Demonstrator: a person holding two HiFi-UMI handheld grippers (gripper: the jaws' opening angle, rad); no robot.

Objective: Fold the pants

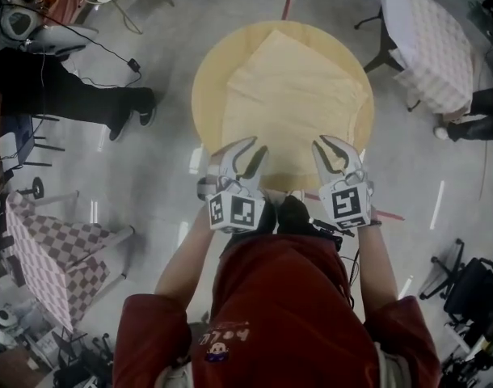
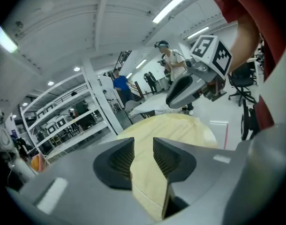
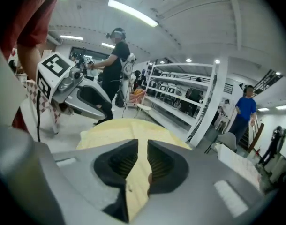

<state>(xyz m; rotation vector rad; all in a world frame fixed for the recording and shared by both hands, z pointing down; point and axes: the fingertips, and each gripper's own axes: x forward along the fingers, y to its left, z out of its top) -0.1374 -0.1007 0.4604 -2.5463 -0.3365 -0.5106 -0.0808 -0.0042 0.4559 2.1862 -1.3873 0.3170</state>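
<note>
Pants (image 1: 291,103), pale yellow, lay flat on a round wooden table (image 1: 204,87) and covered most of its top, with one corner pointing to 12 o'clock and a crescent of bare wood showing from 8 to 11 o'clock. The near hem ran along the table's 6 o'clock edge. The left gripper (image 1: 250,153) stood at about 7 o'clock of the table and the right gripper (image 1: 331,153) at about 5 o'clock, both angled downward at the hem. In the left gripper view the left gripper (image 2: 143,149) had its jaws clearly apart, the ribbed pads (image 2: 120,159) pressing on nothing, with the pants (image 2: 176,125) visible through the gap. In the right gripper view the right gripper (image 3: 142,153) showed a narrower gap, its pads likewise clear of the cloth (image 3: 115,128) beyond them. Whether either gripper's underside touched the fabric could not be determined. The operator's red top (image 1: 279,314) filled the head view at 6 o'clock.
</note>
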